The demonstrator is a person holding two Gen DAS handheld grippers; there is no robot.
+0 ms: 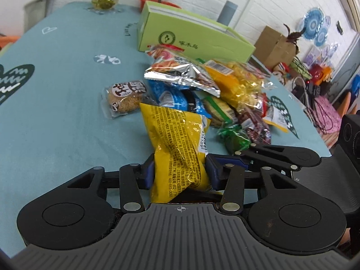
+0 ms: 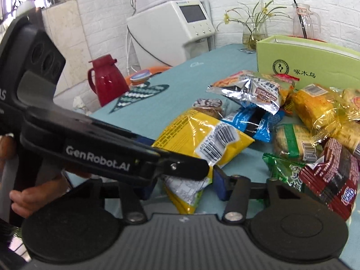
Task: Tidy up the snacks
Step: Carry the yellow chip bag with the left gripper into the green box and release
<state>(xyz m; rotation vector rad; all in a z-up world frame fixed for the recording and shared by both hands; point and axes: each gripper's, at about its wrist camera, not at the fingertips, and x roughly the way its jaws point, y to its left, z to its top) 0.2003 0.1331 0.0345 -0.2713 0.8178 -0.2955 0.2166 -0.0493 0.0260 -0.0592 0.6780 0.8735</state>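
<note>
- The left gripper (image 1: 180, 172) has its blue-padded jaws drawn in narrowly on the near end of a crinkly yellow plastic snack bag (image 1: 177, 148), both pads pressing its sides.
- In the left wrist view the bag's long axis runs away from the gripper: the pinched end is nearest the camera, the far sealed end points up and slightly left toward the pile of snacks (image 1: 213, 90).
- The bag's printed back faces the camera, a barcode strip along its right edge.
- The right gripper (image 2: 186, 186) also grips the same yellow bag (image 2: 202, 139), its jaws closed on the crumpled lower end; the left gripper's black arm crosses in front of it.
- In the right wrist view the bag lies slanted, its long axis from lower centre up toward the left.
- The bag is over the near edge of the teal patterned tablecloth (image 1: 56, 112), just in front of the snack pile.
- A light green cardboard box (image 1: 191, 36) stands beyond the pile.
- A round brown pastry in clear wrap (image 1: 123, 99) lies left of the pile.
</note>
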